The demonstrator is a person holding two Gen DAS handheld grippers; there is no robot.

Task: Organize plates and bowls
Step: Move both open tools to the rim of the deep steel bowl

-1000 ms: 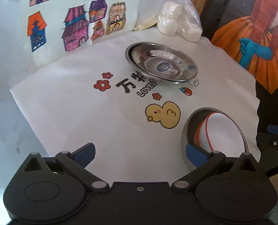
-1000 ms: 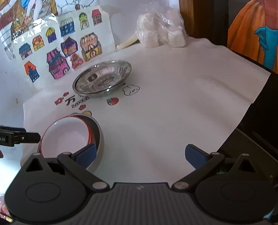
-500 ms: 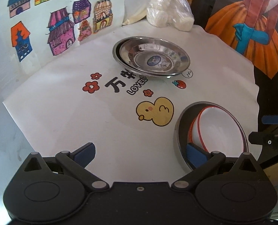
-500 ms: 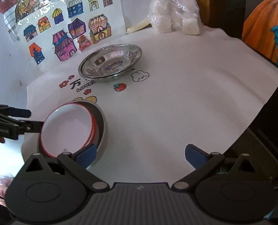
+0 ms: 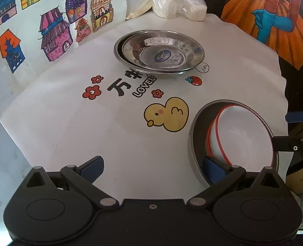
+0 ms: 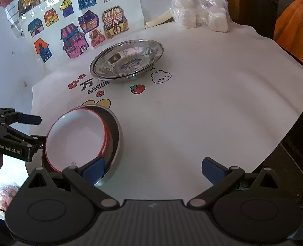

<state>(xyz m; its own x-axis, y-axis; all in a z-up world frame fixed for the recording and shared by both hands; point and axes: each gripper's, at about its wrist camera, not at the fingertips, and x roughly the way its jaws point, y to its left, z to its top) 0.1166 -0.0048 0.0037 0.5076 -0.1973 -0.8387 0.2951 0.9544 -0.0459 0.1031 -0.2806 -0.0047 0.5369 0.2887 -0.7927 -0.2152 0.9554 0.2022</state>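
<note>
Two stacks of dishes sit on the white tablecloth (image 5: 69, 123) before us. At about 12 o'clock in our left camera, the steel plates (image 5: 159, 55), one nested in another, rest near the far edge, beside a printed strawberry and some lettering. At 4 o'clock in that same view, white bowls with red rims (image 5: 243, 135) lie tilted inside a grey bowl (image 5: 194, 143), close to the printed yellow duck (image 5: 167, 114).

Our left gripper (image 5: 152, 169) has its fingers spread wide, holding nothing; its right pad sits just in front of the grey bowl's near rim, though we cannot tell whether it touches. Our right gripper (image 6: 153, 169) is likewise spread wide and empty. In its camera the bowl stack (image 6: 75, 139) lies at 8 o'clock, with the left pad overlapping the grey bowl's (image 6: 116, 135) rim, and the steel plates (image 6: 129, 61) sit at 11 o'clock.

At 9 o'clock in the right camera we see the left gripper from the side, its fingers apart right by the white bowls.

A plastic bag of white lumps (image 6: 200, 14) rests at 1 o'clock against the wall, next to house drawings (image 6: 79, 28).
</note>
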